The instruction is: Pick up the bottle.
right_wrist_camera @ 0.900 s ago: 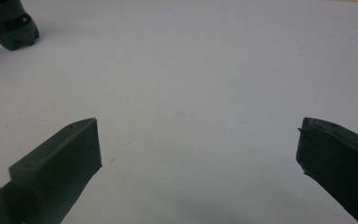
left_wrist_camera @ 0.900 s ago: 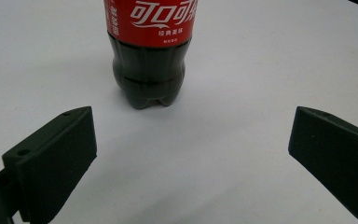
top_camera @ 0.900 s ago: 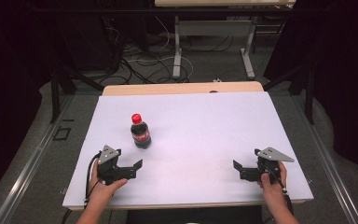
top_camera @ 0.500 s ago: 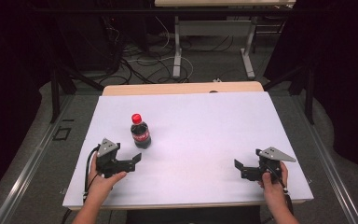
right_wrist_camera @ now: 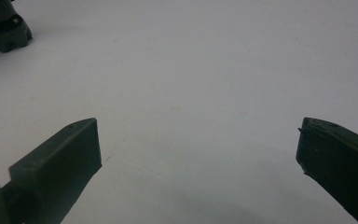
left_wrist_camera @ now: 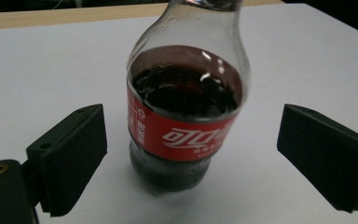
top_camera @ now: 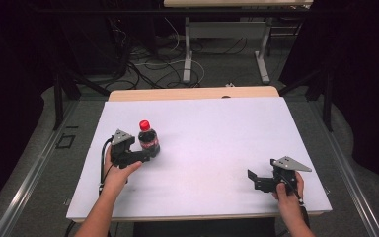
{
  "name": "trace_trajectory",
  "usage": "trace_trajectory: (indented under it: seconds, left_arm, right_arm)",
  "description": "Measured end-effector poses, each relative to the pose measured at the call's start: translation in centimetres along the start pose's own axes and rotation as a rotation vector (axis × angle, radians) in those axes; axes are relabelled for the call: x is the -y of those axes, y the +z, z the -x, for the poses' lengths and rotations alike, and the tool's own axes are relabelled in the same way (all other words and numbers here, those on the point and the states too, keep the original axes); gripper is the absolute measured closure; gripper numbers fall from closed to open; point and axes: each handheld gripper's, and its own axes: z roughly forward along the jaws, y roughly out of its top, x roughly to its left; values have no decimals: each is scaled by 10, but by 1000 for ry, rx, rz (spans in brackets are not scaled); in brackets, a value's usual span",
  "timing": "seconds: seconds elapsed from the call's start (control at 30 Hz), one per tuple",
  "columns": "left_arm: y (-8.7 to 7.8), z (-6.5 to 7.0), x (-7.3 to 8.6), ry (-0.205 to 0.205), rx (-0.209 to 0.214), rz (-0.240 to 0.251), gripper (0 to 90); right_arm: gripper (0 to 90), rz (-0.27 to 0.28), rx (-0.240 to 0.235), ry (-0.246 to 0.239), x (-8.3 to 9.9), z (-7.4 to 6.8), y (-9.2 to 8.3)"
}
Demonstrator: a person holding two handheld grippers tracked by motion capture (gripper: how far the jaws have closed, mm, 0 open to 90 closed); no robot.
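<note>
between the spread pads of your left gripper (left_wrist_camera: 191, 154) the cola bottle (left_wrist_camera: 186, 107) stands upright, not touched, while your right gripper (top_camera: 262, 180) waits wide open, well apart.

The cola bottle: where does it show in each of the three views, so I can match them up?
High view: the cola bottle stands upright on the left half of the white table, at the left gripper.
Left gripper view: centre, between the open jaws, apart from both.
Right gripper view: I can't pick out the bottle with certainty.
Shared landmark: the white tabletop.
</note>
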Motion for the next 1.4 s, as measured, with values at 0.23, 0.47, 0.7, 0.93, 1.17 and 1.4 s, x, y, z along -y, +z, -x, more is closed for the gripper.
trace_trajectory:
  seconds: [0.23, 0.47, 0.7, 0.93, 1.17, 1.4]
  left_arm:
    - [18, 0, -1, 4, -7, -6, 160]
    - [28, -2, 2, 19, -7, -31, 161]
    - [33, -5, 9, 8, 4, -46, 189]
    - [34, -4, 10, 43, -25, -36, 279]
    - [34, -4, 10, 28, -18, -31, 288]
    - [34, -5, 11, 17, -22, -17, 292]
  right_arm:
    - [0, -6, -6, -2, 1, -1, 1]
    - [0, -12, -7, -1, 1, -1, 2]
    - [0, -22, -3, -2, 1, -1, 1]
    - [0, -28, -7, -8, 2, -1, 2]
    - [0, -20, -15, -3, 2, 0, 4]
    - [0, -32, -5, -10, 3, 0, 4]
